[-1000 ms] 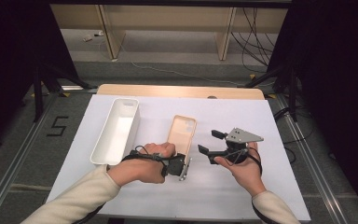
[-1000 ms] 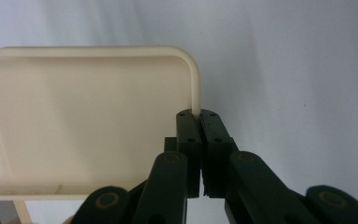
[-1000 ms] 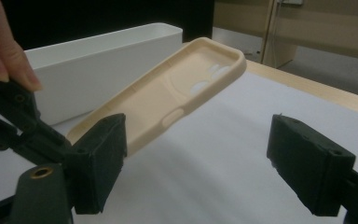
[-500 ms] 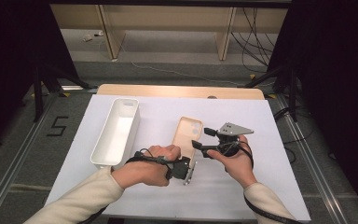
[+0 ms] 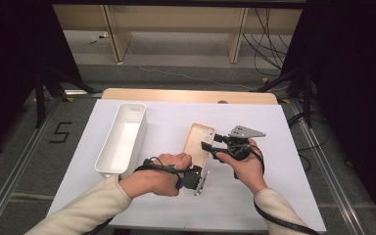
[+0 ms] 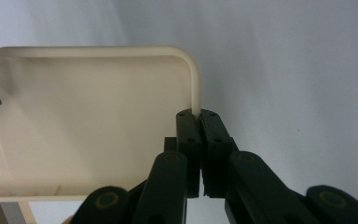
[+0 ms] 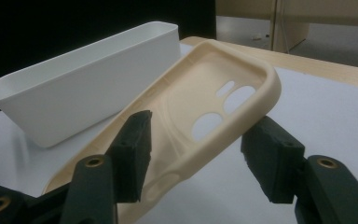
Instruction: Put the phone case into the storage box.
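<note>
A cream phone case [image 5: 197,140] is near the middle of the white table, its open side up and its camera cutouts [image 7: 223,105] at the far end. My left gripper [image 5: 196,182] is shut on the case's rim [image 6: 195,88] at a near corner, with the left gripper's tips [image 6: 200,116] pinching the thin wall. My right gripper [image 5: 209,148] reaches in from the right; its jaws have just been closing. In the right gripper view [image 7: 200,149], one pad is over the inside of the case [image 7: 200,93] and the other is outside its side wall, with a gap still showing.
A long white bin [image 5: 122,137] lies left of the case, close to it, and appears behind it as the bin [image 7: 79,93] in the right gripper view. The white table sheet [image 5: 279,147] extends right. A wooden edge [image 5: 186,95] runs along the far side, with cables on the floor beyond.
My right gripper has moved left from open table to the case's right side, and its jaws have narrowed around the wall. The left hand and the case have stayed in place.
</note>
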